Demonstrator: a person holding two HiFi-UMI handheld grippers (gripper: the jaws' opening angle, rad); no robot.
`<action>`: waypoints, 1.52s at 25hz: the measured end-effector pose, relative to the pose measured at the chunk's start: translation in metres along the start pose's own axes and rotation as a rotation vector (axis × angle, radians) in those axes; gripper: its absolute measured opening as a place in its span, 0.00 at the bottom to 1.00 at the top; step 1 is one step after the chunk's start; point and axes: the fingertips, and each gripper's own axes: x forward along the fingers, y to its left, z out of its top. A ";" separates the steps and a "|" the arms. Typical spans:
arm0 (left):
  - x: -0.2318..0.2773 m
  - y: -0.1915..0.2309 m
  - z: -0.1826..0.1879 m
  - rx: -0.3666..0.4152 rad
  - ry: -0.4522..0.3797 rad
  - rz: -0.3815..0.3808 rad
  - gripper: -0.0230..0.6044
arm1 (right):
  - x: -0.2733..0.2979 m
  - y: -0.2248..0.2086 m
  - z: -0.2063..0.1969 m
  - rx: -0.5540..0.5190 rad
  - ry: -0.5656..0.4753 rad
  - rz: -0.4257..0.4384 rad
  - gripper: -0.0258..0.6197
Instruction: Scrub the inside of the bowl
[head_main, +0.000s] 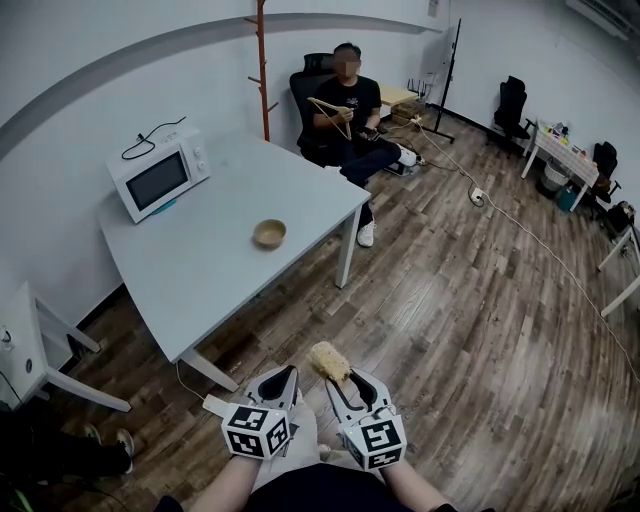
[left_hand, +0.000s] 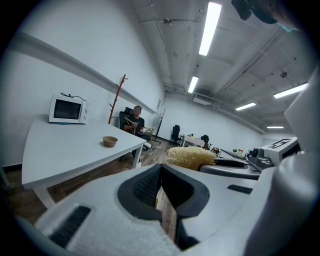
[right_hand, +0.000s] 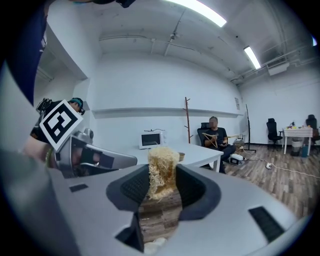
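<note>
White worktop (head_main: 200, 250) carried the wooden bowl (head_main: 269, 233) near its middle; well short of the worktop, right tool (right_hand: 161, 186) clamped a loofah scrubber (right_hand: 161, 167), left tool (left_hand: 160, 187) closed, empty. Scrubbing looked unstarted.

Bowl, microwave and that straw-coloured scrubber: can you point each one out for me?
bowl (head_main: 269, 233), head view, on its inner hollow.
microwave (head_main: 157, 180), head view, on its dark door window.
scrubber (right_hand: 161, 169), right gripper view, on the middle of its fibrous tuft.
</note>
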 end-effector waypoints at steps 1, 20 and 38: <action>0.001 0.001 0.001 0.001 0.002 0.002 0.07 | 0.002 0.000 0.000 0.002 0.000 0.004 0.29; 0.081 0.082 0.041 -0.030 0.006 0.027 0.07 | 0.108 -0.039 0.007 -0.018 0.068 0.027 0.29; 0.187 0.190 0.126 -0.070 0.006 0.040 0.07 | 0.262 -0.093 0.069 -0.010 0.063 0.014 0.29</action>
